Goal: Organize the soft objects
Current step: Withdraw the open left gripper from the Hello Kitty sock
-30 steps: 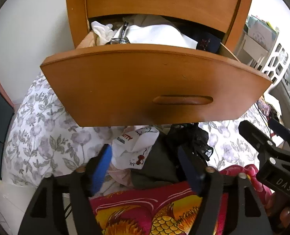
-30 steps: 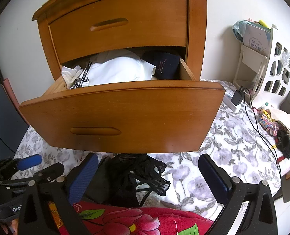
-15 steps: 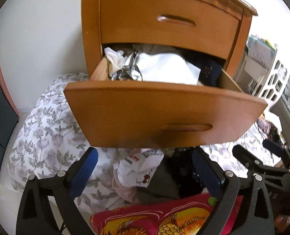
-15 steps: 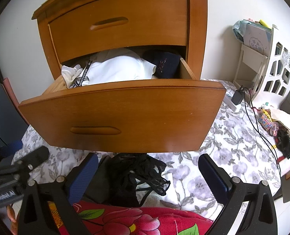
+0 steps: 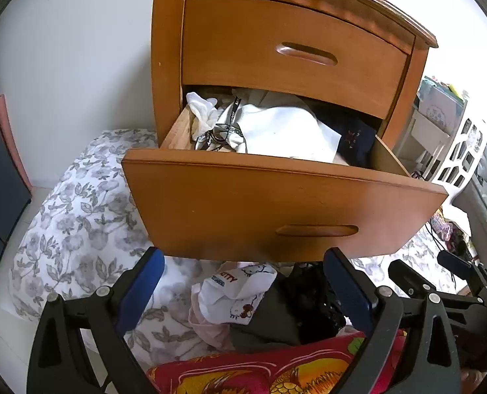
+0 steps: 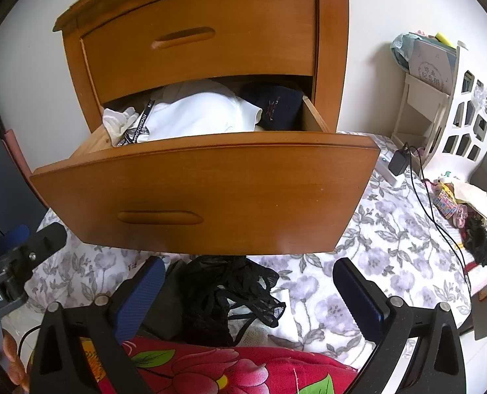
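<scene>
A wooden nightstand has its lower drawer (image 5: 243,197) (image 6: 210,190) pulled out, stuffed with white clothes (image 5: 276,128) (image 6: 197,118) and a dark navy garment (image 5: 355,141) (image 6: 276,108). Below the drawer on the floral bedsheet lies a pile: a white cartoon-print cloth (image 5: 233,292), a dark grey piece (image 5: 269,321) and a black lace garment (image 5: 312,298) (image 6: 230,295). My left gripper (image 5: 243,289) hangs open above the white cloth, touching nothing. My right gripper (image 6: 246,292) stands open over the black lace garment, also empty.
A red flowered blanket (image 5: 259,371) (image 6: 210,367) lies at the near edge. A white lattice rack (image 6: 466,118) with books, a charger and cable (image 6: 404,164) and small clutter (image 6: 460,207) sit at the right. The upper drawer (image 6: 197,36) is closed.
My left gripper's jaws have spread wide and it has lifted and tilted up, so the drawer front sits lower in its view. The right gripper has not moved.
</scene>
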The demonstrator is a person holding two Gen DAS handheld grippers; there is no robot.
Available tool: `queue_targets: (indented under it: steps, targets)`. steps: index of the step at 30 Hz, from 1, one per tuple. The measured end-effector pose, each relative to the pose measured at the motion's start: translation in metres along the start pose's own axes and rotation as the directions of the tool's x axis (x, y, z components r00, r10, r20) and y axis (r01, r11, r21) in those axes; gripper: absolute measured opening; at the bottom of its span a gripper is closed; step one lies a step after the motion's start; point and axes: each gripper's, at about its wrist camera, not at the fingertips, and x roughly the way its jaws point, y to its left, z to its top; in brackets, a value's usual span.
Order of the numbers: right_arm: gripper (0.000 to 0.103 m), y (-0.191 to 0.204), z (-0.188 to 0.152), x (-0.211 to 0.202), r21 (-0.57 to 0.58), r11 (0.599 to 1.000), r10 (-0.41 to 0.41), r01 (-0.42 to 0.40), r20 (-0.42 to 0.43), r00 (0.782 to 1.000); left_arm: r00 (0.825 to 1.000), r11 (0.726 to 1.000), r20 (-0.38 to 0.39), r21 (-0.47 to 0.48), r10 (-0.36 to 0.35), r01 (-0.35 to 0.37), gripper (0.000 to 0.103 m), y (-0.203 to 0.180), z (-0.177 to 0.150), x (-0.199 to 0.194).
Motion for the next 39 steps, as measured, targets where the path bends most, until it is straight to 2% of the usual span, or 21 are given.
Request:
queue_targets:
  steps: [4,9,18,33,39]
  targets:
    - [0.103,0.001,0.001,0.001,0.000,1.000,0.000,0.000,-0.001,1.000,0.999,0.999,-0.010,-0.010,0.038,-0.038,0.098,0.001,-0.001,0.003]
    - [0.103,0.001,0.000,0.000,0.000,1.000,-0.001,0.001,-0.004,1.000,0.998,0.998,-0.028,-0.025,0.053,-0.054,0.098,0.005,-0.004,0.007]
    - [0.103,0.002,0.001,0.004,-0.008,1.000,0.000,0.000,-0.026,1.000,0.995,0.996,-0.066,0.037,0.081,-0.079,0.097,-0.006,-0.008,0.018]
    - [0.103,-0.008,0.009,0.004,0.025,0.999,0.034,-0.032,-0.083,0.996,0.993,0.992,-0.052,0.064,0.109,-0.106,0.098,-0.011,-0.009,0.018]
    - [0.103,-0.016,0.022,-0.009,0.031,0.998,0.048,-0.045,-0.071,0.996,0.993,0.991,-0.044,0.078,0.110,-0.107,0.098,-0.013,-0.009,0.018]
